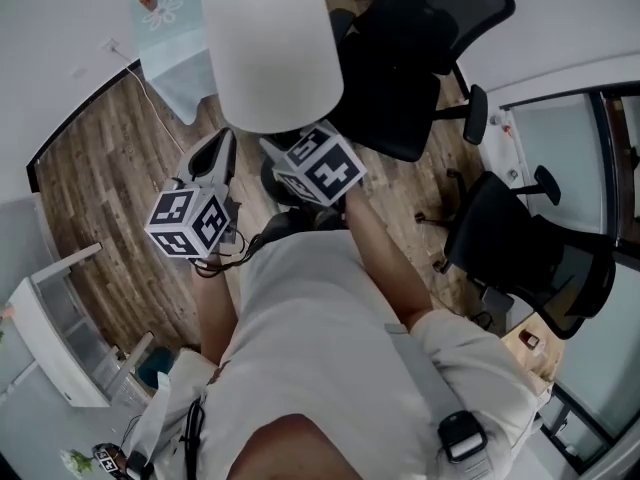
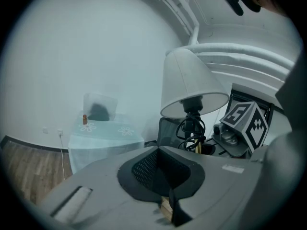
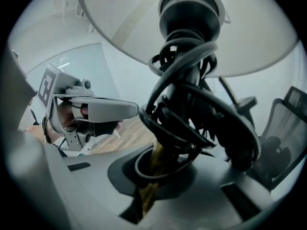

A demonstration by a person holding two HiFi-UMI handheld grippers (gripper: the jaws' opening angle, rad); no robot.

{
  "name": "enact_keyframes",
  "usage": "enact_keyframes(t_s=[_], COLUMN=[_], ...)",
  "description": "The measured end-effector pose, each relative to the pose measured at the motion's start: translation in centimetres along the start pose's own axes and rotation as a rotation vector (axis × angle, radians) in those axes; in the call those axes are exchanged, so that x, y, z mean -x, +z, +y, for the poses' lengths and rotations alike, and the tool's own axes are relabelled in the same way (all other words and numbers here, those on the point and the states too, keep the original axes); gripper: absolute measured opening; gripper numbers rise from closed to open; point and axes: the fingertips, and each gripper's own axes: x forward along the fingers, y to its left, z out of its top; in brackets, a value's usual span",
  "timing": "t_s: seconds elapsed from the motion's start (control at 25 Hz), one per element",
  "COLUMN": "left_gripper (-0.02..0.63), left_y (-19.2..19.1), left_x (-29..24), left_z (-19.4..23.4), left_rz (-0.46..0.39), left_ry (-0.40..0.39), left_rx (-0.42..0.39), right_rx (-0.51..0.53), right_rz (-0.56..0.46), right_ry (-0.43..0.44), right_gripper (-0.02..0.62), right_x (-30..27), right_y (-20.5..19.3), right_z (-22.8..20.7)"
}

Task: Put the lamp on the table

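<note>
The lamp (image 1: 270,48) stands just right of the left claw (image 1: 220,153), which is pressed shut on nothing I can see. The right claw (image 1: 278,150) pinches the lamp's thin gold stick under the wound-up cord (image 3: 192,104), so I think it should squeeze tight, hold the lamp straight and go slowly. Ahead of the left claw stands the table (image 2: 103,140), and the clear box (image 2: 100,107) on it has something dark inside.
</note>
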Motion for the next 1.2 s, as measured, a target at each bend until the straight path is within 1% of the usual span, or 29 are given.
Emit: enact_keyframes(t_s=[0.24,0.48,0.88,1.2], left_gripper=[0.0,0.0,0.0,0.0], left_y=[1.3,2.7,5.7,8.8], left_x=[-1.3,-3.4,-8.6,-12.9], left_z=[2.1,4.0,7.5,9.7], left_rz=[0.011,0.011,0.001,0.0], left_ry=[-0.014,-0.009,0.022,0.063], left_rx=[0.002,0.013,0.04,0.051], right_rx=[-0.01,0.005,0.03,0.052], right_rz=[-0.007,-0.009,-0.006,-0.008], right_ry=[-0.007,-0.006,0.027,0.061], right_gripper=[0.005,0.005,0.005,0.005], right_x=[-1.4,-2.5,-5.3,-6.7], right_y=[2.1,4.5,8.5,12.0], right_z=[-1.0,-3.4,-8.8,-13.6])
